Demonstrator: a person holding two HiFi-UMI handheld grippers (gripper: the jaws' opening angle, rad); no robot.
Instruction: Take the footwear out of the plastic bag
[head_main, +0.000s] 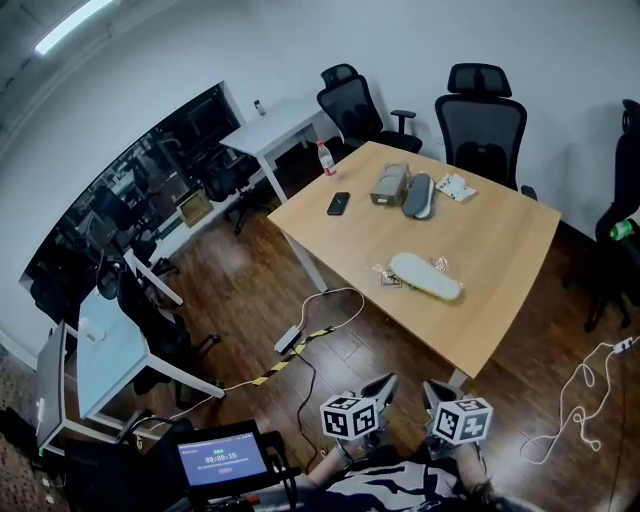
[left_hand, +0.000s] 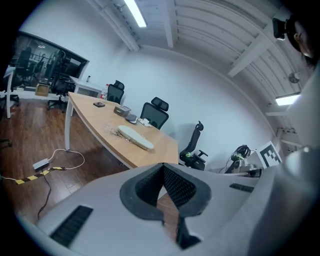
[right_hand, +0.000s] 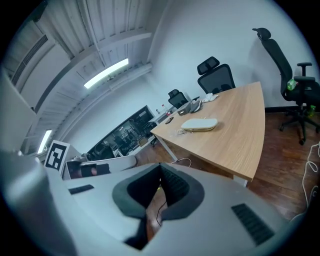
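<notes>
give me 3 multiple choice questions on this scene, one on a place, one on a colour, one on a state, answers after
1. Where does the black phone lie?
A. on the wooden table
B. inside a box
C. on a shelf

2. What colour are the office chairs by that table?
A. red
B. black
C. white

3. How do the jaws of the left hand-held gripper and the right hand-held gripper stand?
A. wide apart
B. shut on a bag
C. shut, with nothing between them

Answers:
1 A: the phone lies flat on the tabletop.
2 B: their backs and seats are black.
3 C: in each gripper view the pads meet and hold nothing.
</notes>
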